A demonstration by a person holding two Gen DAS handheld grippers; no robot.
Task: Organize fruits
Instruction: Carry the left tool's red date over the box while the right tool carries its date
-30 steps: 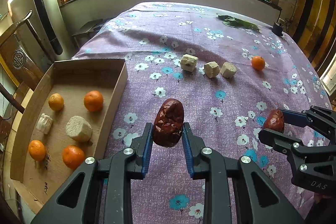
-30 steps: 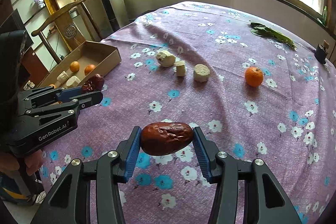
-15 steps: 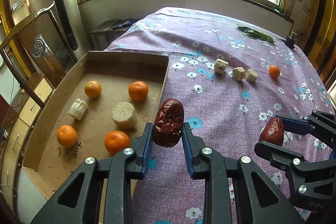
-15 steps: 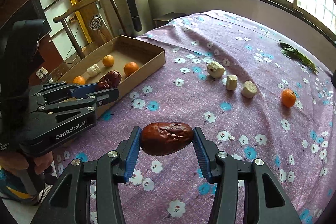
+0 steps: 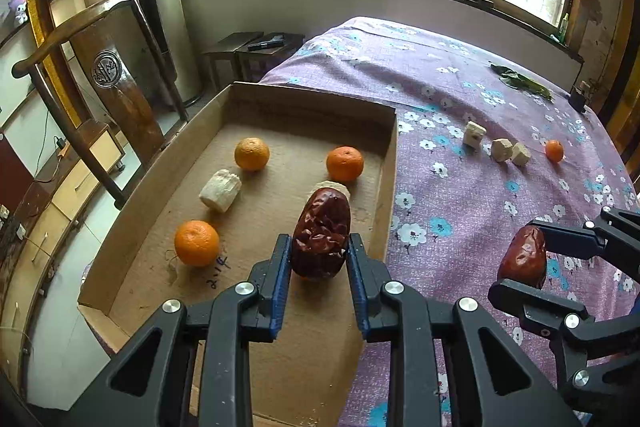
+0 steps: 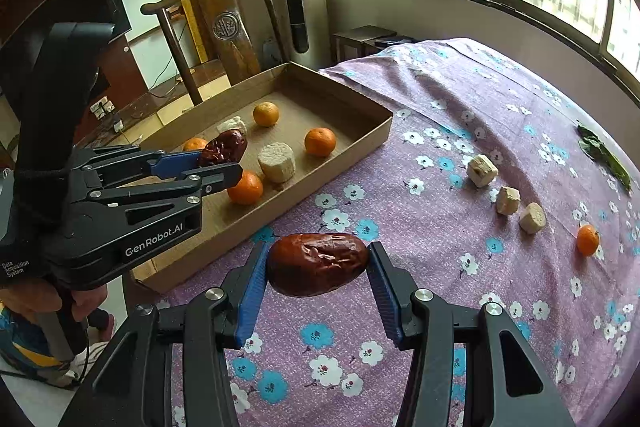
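The left gripper [image 5: 320,259] grips a red date [image 5: 321,233] over the cardboard tray [image 5: 390,163], and the right gripper [image 6: 318,267] grips another date [image 6: 318,263] over the flowered cloth [image 6: 460,131].

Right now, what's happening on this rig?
A person is sorting fruit into a cardboard tray, a handheld tool in each hand. The left tool grips a red date above the tray; the right tool grips a second date over the floral cloth. The tray holds four oranges and two pale chunks. Three chunks and one orange remain on the cloth.
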